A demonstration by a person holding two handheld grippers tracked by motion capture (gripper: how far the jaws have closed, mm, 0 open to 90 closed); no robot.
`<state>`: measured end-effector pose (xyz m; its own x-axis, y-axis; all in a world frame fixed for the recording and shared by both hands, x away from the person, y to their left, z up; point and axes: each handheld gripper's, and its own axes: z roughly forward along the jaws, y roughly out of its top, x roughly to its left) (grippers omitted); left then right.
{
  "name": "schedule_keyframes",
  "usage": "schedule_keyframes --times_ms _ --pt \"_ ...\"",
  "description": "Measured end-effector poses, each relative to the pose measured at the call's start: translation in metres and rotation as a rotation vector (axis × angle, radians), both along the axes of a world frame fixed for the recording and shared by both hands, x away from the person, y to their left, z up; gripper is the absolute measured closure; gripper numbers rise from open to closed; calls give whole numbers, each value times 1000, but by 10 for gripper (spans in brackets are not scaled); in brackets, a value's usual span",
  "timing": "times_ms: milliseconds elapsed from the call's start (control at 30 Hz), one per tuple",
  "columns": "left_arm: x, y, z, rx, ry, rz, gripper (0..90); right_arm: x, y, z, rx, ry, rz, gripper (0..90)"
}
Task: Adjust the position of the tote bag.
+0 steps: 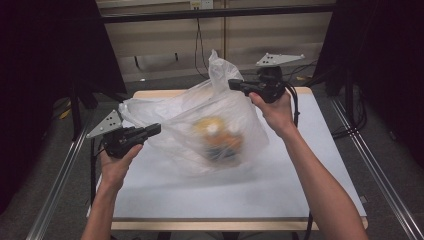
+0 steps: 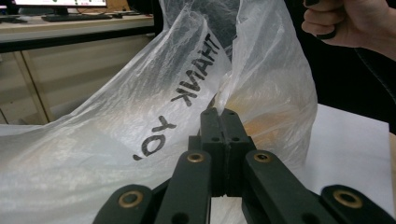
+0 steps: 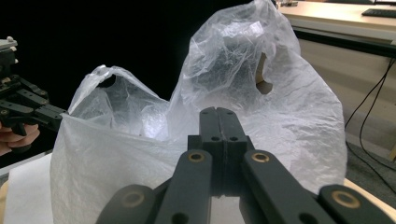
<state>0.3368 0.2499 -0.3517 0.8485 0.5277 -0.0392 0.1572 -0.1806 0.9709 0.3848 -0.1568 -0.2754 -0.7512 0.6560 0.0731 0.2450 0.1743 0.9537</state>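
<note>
White table (image 1: 310, 165) below; left gripper (image 1: 156, 129) and right gripper (image 1: 232, 83) each clamp the plastic bag (image 1: 200, 120).

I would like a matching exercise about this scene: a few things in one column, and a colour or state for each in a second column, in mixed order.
Things:
1. plastic bag
2. left gripper
3. table
4. item inside the bag

Descriptions:
A. orange and yellow, blurred through plastic
B. white top with a wooden edge
C. translucent, printed with black letters
D. black jaws shut on the bag's edge

Pairs: 1-C, 2-D, 3-B, 4-A
</note>
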Motion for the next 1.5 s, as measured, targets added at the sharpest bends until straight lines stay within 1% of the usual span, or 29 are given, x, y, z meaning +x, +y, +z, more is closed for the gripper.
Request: schedule_keyframes --times_ms 33,100,167,200,267,300,367,400,433,467,500,533,600,667,700,767,800,833,900,1000,1133,1200,1233,1267,1300,1333,1367,1467,1500 --pt "0 -3 1 -13 2 -19 900 -2 -3 1 0 -6 -3 900" --pt "-1 -9 3 -6 -1 -29 900 -7 -9 3 3 -13 -4 900" --pt "0 -14 4 -21 3 -31 900 -13 -15 4 14 -22 -5 900" --pt "1 -18 4 -21 1 -42 900 -15 -19 5 17 -28 -13 900" --pt "1 -24 6 -20 -3 -47 900 -19 -28 4 33 -32 -22 900" --pt "0 -28 7 -26 -1 -62 900 -21 -32 3 39 -34 -28 900" --pt "-2 -32 10 -18 -6 -72 900 -26 -38 1 47 -36 -35 900" --pt "-2 -34 11 -27 -7 -75 900 -29 -42 0 49 -40 -39 900" --pt "-2 -36 12 -13 -11 -82 900 -30 -44 0 50 -42 -40 900" --pt "-3 -37 13 -2 -13 -73 900 -33 -47 -1 47 -44 -41 900" --pt "-1 -41 13 2 -10 -83 900 -34 -48 -1 48 -47 -43 900" --pt "0 -43 14 -5 -7 -84 900 -37 -51 -1 45 -49 -49 900" --pt "2 -51 15 -1 -4 -97 900 -40 -56 -1 40 -55 -63 900" --pt "3 -56 17 -9 -4 -113 900 -42 -63 1 46 -57 -73 900" --pt "5 -59 19 7 -11 -117 900 -44 -67 2 48 -60 -82 900" --pt "7 -67 26 20 -13 -122 900 -47 -76 6 53 -68 -99 900" --pt "8 -70 30 21 -16 -128 900 -47 -76 6 53 -68 -99 900" --pt "8 -72 35 24 -22 -132 900 -50 -81 7 69 -77 -102 900" --pt "8 -75 44 24 -38 -137 900 -52 -84 8 72 -78 -107 900" --pt "4 -79 51 38 -53 -154 900 -56 -91 6 78 -83 -120 900" --pt "-5 -84 46 55 -56 -180 900 -67 -98 1 80 -91 -120 900" --pt "-8 -88 38 54 -43 -193 900 -76 -100 -3 85 -103 -126 900" --pt "-8 -89 35 56 -37 -195 900 -84 -101 -7 76 -112 -130 900" --pt "-8 -90 33 53 -33 -195 900 -84 -101 -7 76 -112 -130 900" --pt "-9 -89 30 53 -25 -193 900 -88 -102 -9 83 -109 -129 900" --pt "-9 -89 28 52 -19 -195 900 -93 -104 -13 80 -103 -129 900" --pt "-10 -90 27 55 -19 -197 900 -93 -104 -13 80 -103 -129 900" --pt "-15 -92 24 79 -19 -202 900 -98 -103 -18 54 -101 -127 900" --pt "-16 -92 23 90 -18 -207 900 -99 -102 -21 52 -101 -118 900"
